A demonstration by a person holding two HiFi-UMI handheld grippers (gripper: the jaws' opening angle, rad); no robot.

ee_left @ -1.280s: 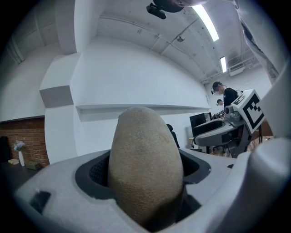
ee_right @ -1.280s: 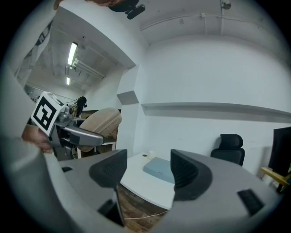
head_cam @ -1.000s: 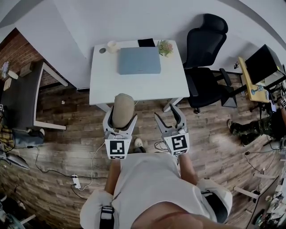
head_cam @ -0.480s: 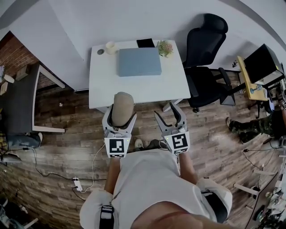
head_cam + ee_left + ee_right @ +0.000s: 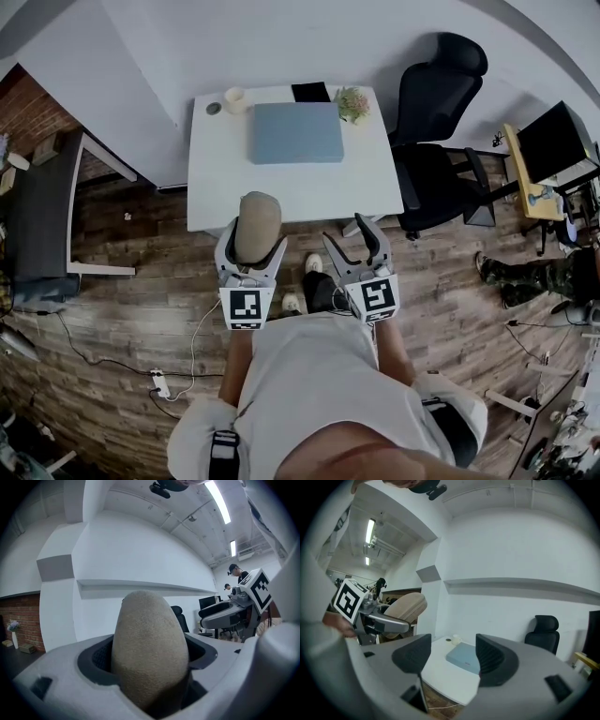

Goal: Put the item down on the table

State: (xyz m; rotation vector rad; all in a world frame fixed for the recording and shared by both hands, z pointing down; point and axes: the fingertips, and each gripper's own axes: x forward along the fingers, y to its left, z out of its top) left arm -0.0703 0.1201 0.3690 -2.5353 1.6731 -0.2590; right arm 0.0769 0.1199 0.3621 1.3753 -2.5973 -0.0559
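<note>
I am holding the left gripper (image 5: 255, 240) out level, and its jaws are pinching a tan, egg-shaped item (image 5: 149, 648) with a felt-like surface. The pads are pressing on both its sides, and its rounded end is sticking out past the fingertips. The item is hanging in the air at the near edge of the white table (image 5: 281, 183), not resting on it. The right gripper (image 5: 350, 238) is riding just to the right of it, with its jaws standing apart and nothing between them.

Beyond the grippers, the tabletop is carrying a flat blue-grey rectangular slab (image 5: 295, 132) towards its far side. Along the far edge a pale cup (image 5: 234, 97) is sitting beside a small dark disc (image 5: 214, 108), with a black rectangle (image 5: 309, 91) and a small potted plant (image 5: 353, 101) to their right. The near half of the top is lying bare.

The table is standing against a white wall (image 5: 281, 37) on a wooden plank floor (image 5: 141, 300). A black office chair (image 5: 436, 122) is sitting at its right. A dark table (image 5: 42, 216) and a brick wall (image 5: 28, 103) are showing on the left. A white power strip (image 5: 160, 380) is lying on the floor near me, and a monitor (image 5: 553, 141) is standing far right.
</note>
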